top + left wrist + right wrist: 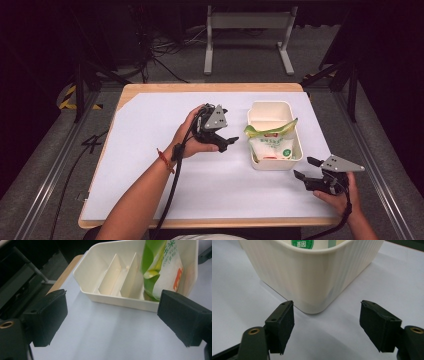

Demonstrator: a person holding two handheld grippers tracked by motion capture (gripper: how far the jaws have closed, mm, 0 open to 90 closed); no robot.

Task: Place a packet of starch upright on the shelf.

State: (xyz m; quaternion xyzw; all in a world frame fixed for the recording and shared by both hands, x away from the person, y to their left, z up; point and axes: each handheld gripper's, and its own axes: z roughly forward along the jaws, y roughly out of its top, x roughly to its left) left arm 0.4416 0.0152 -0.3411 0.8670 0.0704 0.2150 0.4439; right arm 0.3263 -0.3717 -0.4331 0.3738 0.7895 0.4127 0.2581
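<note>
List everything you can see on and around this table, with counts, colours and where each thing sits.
Cream plastic divided box: one, cream, right of centre on the sheet.
Green and white printed pouch: one, lying in the box's near compartment, top edge over the divider.
White paper sheet: one, white, covering most of the tabletop.
Wooden table: one, light wood, edges showing round the sheet.
Grey metal stand: one, on the floor beyond the table.
Left gripper: one, black, jaws open, empty, just left of the box.
Right gripper: one, black, jaws open, empty, at the box's near right corner.
</note>
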